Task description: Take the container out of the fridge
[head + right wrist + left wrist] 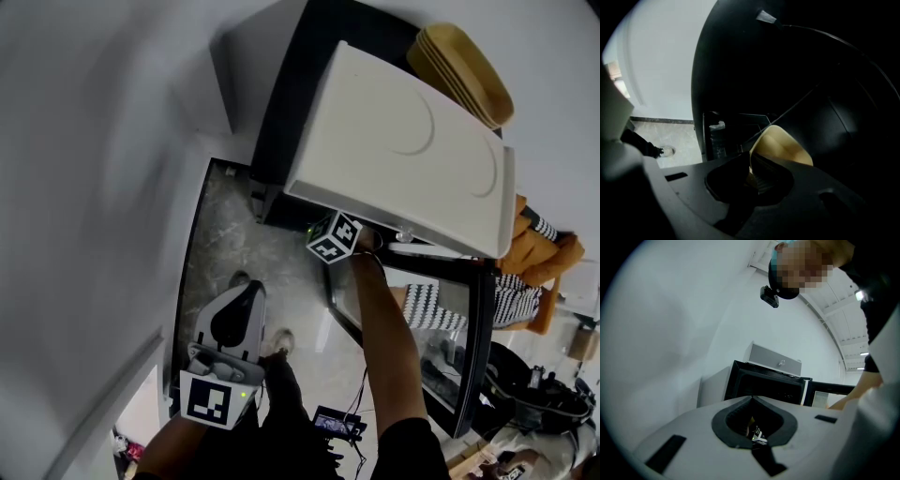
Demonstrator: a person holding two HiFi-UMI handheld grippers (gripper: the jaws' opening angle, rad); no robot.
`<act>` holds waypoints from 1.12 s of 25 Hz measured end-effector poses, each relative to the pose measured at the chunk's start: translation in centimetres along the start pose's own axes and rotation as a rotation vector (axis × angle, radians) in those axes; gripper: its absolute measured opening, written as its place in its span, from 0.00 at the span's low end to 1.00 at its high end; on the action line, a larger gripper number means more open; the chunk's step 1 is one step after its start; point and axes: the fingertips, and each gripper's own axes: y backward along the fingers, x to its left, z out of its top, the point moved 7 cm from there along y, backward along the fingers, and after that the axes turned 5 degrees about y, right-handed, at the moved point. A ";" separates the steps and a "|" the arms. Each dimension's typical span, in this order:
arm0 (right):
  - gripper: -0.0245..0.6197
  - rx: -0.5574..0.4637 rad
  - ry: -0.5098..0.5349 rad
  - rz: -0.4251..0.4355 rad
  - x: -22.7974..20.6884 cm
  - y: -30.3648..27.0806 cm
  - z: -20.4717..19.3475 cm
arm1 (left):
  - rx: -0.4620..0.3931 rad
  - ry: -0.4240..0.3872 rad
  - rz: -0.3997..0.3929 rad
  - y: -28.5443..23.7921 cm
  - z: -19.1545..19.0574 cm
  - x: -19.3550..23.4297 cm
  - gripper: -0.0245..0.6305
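A yellow container (pixel 785 147) sits in the dark inside of the black fridge (pixel 279 112). In the right gripper view my right gripper (pixel 756 174) is shut on the container's near rim. In the head view only that gripper's marker cube (pixel 335 239) shows at the fridge opening, and its jaws are hidden under the white box (pixel 403 150). My left gripper (pixel 234 314) hangs low over the floor at the left, shut and holding nothing. Seen from the left gripper (pixel 752 427), the open fridge (pixel 764 385) lies ahead.
The fridge's glass door (pixel 450 347) stands open to the right. A stack of yellow trays (pixel 464 70) lies on top of the white box. An orange garment (pixel 539 258) and dark bags (pixel 539 398) are at the right. A white wall (pixel 94 187) runs along the left.
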 end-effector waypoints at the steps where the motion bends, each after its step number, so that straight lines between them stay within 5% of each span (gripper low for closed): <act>1: 0.06 0.003 0.006 0.001 0.0 0.1 -0.1 | -0.001 0.002 0.000 0.0 0.0 0.0 0.04; 28: 0.05 0.008 0.074 0.035 0.8 3.0 -0.3 | -0.030 0.011 0.004 1.1 0.5 -1.0 0.04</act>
